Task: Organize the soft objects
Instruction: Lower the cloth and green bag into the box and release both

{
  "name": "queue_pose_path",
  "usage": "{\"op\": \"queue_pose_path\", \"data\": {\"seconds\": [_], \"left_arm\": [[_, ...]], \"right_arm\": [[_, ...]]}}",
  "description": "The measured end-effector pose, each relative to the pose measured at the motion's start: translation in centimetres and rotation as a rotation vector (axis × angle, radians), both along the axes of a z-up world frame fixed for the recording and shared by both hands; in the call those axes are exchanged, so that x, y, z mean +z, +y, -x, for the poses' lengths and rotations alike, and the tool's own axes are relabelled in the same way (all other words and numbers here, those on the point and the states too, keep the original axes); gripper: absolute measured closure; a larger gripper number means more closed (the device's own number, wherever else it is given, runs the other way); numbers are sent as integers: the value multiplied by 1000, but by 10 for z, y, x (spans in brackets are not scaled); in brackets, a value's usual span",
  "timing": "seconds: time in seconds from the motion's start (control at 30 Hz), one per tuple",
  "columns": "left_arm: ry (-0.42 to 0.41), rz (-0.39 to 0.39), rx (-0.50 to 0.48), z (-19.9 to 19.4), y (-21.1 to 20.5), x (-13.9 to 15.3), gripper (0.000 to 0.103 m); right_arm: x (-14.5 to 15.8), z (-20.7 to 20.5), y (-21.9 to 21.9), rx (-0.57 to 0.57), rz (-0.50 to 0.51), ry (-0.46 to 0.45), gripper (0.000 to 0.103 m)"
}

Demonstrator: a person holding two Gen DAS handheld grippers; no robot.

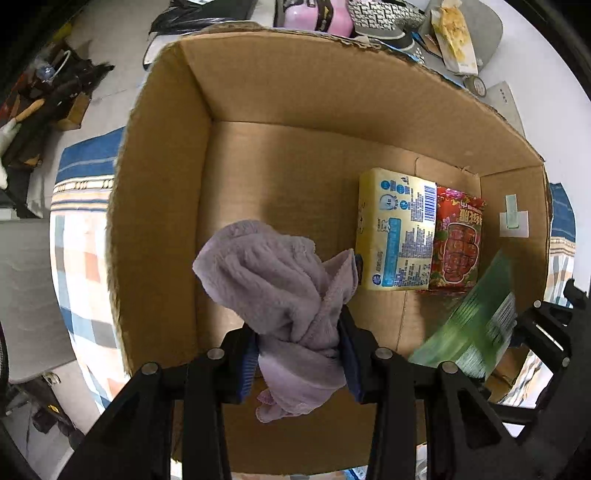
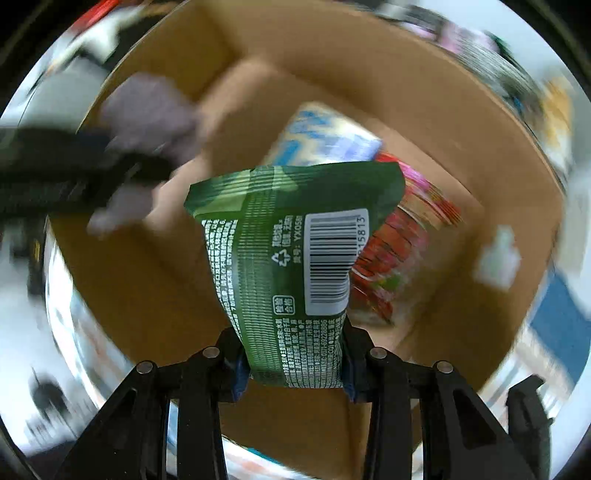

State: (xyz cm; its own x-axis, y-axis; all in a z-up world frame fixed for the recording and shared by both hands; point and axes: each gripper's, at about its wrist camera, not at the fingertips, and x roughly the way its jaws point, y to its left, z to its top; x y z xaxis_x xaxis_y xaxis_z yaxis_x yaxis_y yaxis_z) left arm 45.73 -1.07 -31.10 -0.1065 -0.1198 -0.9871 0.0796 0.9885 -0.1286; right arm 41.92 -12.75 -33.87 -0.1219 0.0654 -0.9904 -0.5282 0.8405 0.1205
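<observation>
My left gripper (image 1: 300,354) is shut on a crumpled lilac towel (image 1: 273,280) and holds it above the floor of an open cardboard box (image 1: 280,173). My right gripper (image 2: 293,363) is shut on a green soft pack (image 2: 291,236) with a barcode, held over the box's right side; that pack also shows blurred in the left wrist view (image 1: 476,328). A yellow tissue pack (image 1: 397,229) and a red patterned pack (image 1: 460,240) lie side by side on the box floor at the right. The towel (image 2: 147,110) appears blurred in the right wrist view.
The box stands on a checked blue, orange and white cloth (image 1: 81,236). Behind the box lie a pink item (image 1: 314,14), a patterned shoe (image 1: 384,18) and a snack bag (image 1: 454,33). A white label (image 1: 513,218) is stuck to the box's right wall.
</observation>
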Motion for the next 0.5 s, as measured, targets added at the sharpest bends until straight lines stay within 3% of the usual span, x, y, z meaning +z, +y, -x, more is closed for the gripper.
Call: {"op": "queue_pose_path", "data": {"seconds": [0.1,0.2,0.5], "left_arm": [[5,-1,-10,-6,-1,-2,67],[13,6,-24,-12,-4,-3,67],[25,12,-59,-22,-13,-6,66]], "right_arm": [[-7,9,19,222,61,14,62],[-13,14,26,337,91,36,62],[-22,25,31,495,118,78,62]]}}
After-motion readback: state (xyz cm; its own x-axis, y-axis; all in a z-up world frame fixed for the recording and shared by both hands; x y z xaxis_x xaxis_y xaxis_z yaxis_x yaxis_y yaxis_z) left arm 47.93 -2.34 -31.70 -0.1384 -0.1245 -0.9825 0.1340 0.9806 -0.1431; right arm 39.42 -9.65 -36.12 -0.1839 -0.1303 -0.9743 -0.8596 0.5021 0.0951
